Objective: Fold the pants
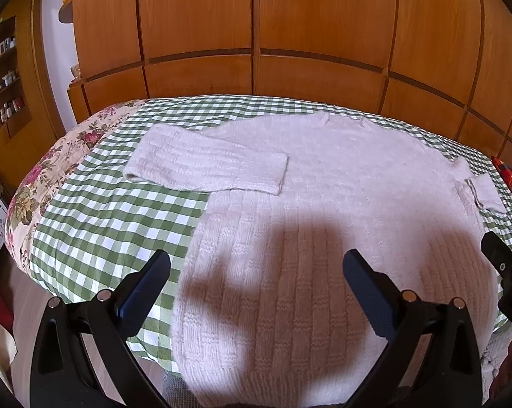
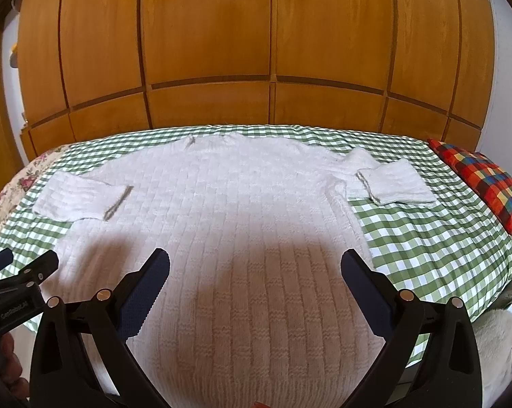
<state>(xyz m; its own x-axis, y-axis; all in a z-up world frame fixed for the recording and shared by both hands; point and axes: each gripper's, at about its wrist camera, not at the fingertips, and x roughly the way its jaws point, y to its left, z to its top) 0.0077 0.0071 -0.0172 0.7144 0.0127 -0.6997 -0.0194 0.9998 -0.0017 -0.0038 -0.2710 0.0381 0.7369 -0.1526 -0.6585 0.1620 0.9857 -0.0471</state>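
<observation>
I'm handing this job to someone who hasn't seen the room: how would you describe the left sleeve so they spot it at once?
Start at the bed with the green checked cover, where a white knitted sweater lies flat in front of the wooden wardrobe. The left sleeve is folded inward, its cuff resting on the sweater's body. The other sleeve is doubled back near the plaid cushion, off the body.

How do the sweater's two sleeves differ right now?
The left sleeve is folded inward, its cuff lying on the sweater's body; the right sleeve is doubled back beside the body, on the checked cover. The left shows longer, the right bunched short. Both are white ribbed knit, lying flat.
</observation>
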